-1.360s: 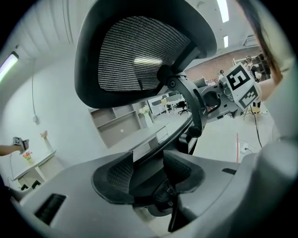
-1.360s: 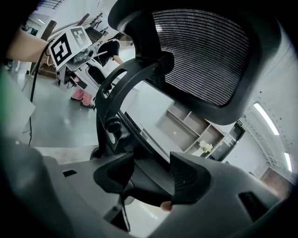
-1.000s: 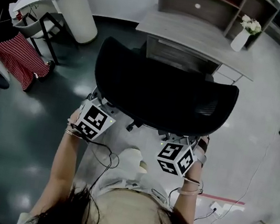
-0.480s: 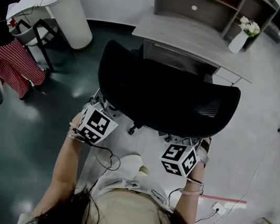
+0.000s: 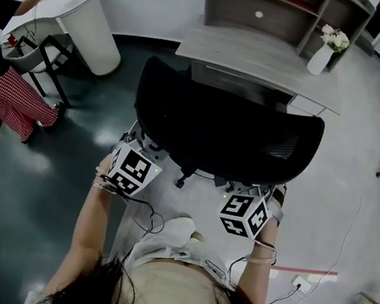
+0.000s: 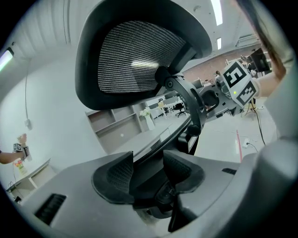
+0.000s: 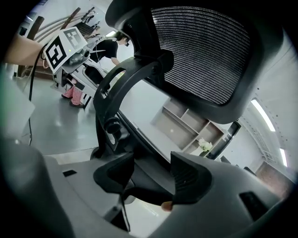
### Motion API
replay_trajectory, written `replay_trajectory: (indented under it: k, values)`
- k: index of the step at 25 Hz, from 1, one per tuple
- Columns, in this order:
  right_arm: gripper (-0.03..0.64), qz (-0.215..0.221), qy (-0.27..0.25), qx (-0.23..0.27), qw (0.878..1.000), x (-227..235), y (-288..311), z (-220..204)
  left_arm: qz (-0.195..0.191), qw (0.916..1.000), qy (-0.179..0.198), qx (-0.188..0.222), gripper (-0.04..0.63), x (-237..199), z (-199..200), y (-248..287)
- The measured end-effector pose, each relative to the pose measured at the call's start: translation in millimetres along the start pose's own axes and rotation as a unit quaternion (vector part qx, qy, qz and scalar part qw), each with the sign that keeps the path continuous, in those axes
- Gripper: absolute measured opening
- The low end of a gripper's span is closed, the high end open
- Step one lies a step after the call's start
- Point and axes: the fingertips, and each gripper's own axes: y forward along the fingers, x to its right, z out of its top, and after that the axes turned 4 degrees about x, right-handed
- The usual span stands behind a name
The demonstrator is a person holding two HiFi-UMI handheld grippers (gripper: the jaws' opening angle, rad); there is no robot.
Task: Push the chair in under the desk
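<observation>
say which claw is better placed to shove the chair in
Right, marginally: left claw and right claw both grip the chair, but the right lines up closer with the desk opening.

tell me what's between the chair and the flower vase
Only bare desk: in the head view, nothing sits on it between the chair and the vase.

The glossy floor (image 5: 359, 176) carries a black mesh office chair (image 5: 223, 128) mid-frame; the grey wooden counter (image 5: 264, 55) above holds a white flower vase (image 5: 321, 59).
</observation>
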Motion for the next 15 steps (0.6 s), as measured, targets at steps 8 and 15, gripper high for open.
replay_trajectory:
  k: [8,15]
  values:
    - [0.233,-0.005,0.002,-0.005,1.000,1.6,12.8,5.9,0.000,1.0000,0.001,0.009,0.201,-12.0,-1.6,8.5]
    - [0.233,-0.006,0.004,-0.005,1.000,3.5,21.5,9.7,-0.002,0.9999,0.003,0.010,0.201,-20.0,-1.8,15.0]
